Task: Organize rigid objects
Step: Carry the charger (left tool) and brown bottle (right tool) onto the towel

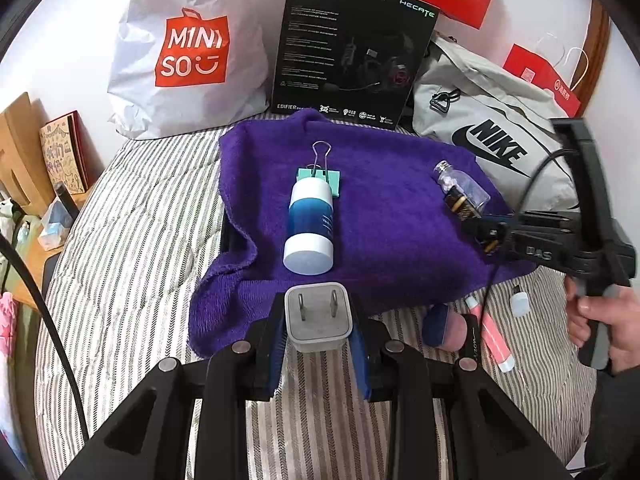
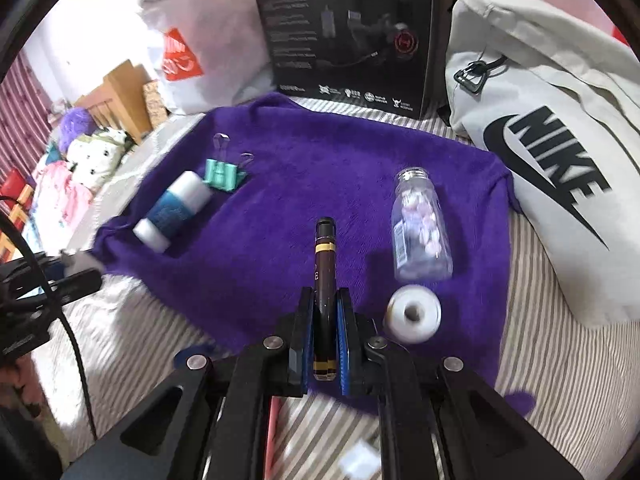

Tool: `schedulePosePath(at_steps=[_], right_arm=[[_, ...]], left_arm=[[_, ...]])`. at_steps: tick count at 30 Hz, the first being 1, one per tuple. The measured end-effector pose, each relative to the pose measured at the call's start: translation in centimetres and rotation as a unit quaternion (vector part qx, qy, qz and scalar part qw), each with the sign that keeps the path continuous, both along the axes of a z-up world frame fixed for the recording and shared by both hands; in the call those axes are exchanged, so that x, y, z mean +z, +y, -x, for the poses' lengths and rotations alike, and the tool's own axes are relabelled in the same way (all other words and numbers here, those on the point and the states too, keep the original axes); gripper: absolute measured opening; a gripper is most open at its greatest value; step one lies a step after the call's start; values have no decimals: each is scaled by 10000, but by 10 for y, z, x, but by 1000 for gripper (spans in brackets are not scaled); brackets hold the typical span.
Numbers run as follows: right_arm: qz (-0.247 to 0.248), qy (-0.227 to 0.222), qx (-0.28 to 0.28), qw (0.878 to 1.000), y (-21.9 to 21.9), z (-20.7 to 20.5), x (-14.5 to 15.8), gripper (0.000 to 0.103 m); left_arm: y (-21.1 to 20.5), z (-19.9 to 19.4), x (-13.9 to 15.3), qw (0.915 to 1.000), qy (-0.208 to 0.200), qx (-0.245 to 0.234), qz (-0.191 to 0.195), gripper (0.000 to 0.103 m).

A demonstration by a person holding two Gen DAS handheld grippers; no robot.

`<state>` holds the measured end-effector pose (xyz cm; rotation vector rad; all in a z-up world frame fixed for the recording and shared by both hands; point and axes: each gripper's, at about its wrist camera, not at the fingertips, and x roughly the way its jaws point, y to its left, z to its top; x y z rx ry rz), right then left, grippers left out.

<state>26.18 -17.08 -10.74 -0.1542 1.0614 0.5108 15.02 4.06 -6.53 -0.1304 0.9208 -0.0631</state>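
Observation:
A purple towel (image 1: 380, 184) (image 2: 320, 168) lies on the striped bed. On it are a blue-and-white bottle (image 1: 310, 226) (image 2: 172, 210), a teal binder clip (image 1: 320, 176) (image 2: 222, 174), a clear glass jar (image 1: 464, 186) (image 2: 420, 228) and a white tape roll (image 2: 414, 314). My left gripper (image 1: 318, 340) is shut on a white plug adapter (image 1: 318, 318) at the towel's near edge. My right gripper (image 2: 325, 320) (image 1: 486, 236) is shut on a dark brown pen (image 2: 325, 280) above the towel, beside the jar.
A Miniso bag (image 1: 192, 48), a black headset box (image 1: 352, 44) (image 2: 344, 28) and a grey Nike bag (image 1: 492, 120) (image 2: 552, 140) stand behind the towel. A pink tube (image 1: 490, 332), a small white cap (image 1: 519, 304) and a dark pen (image 1: 470, 336) lie on the striped sheet at right.

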Motion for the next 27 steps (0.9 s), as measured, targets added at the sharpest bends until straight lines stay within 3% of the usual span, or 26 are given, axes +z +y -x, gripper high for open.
schedulePosePath(at_steps=[7, 15, 17, 19, 21, 27], right_arm=[[129, 76, -105, 9998, 6, -14, -24, 11], [121, -5, -3, 9999, 7, -14, -23, 12], [-56, 55, 60, 10000, 5, -12, -22, 20], [-203, 54, 129, 9997, 3, -8, -18, 42], [-158, -72, 141, 9998, 1, -3, -12, 50], [-160, -235, 81, 9996, -13, 8, 10, 50]], left_arm=[[-8, -14, -2, 9998, -9, -186, 103, 27], [-20, -31, -3, 9996, -51, -238, 174, 27], [-23, -36, -3, 9994, -86, -243, 227, 27], [-27, -44, -4, 9994, -68, -274, 198, 27], [-30, -52, -4, 9994, -75, -284, 155, 27], [-38, -81, -6, 9992, -88, -317, 209, 27]])
